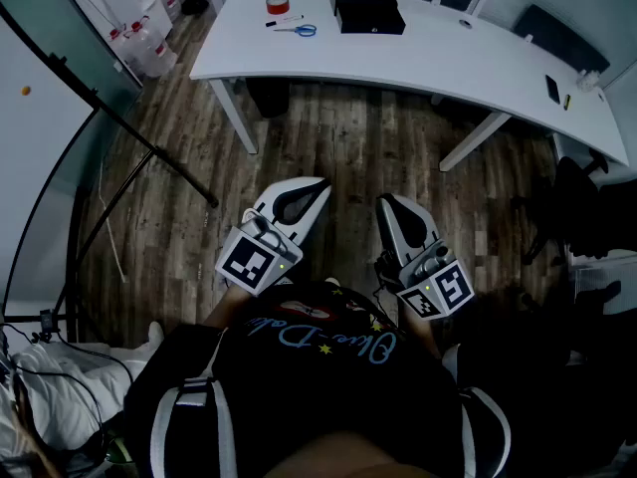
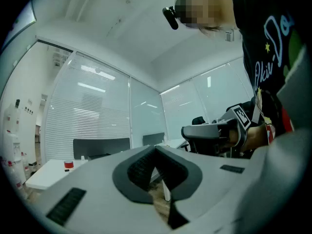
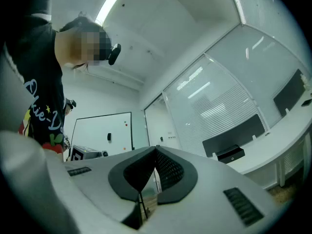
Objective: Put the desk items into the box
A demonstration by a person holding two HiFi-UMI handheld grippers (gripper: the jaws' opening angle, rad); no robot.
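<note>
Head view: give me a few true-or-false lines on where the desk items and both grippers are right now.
1. The tape and scissors lie on the desk. True.
2. The left gripper holds the scissors. False: its jaws are shut on nothing.
3. The box stands on the desk, right of the tape. True.
4. The right gripper reaches over the desk. False: it hangs over the floor, short of the desk.
5. The right gripper's jaws are wide open. False: they are shut and empty.
</note>
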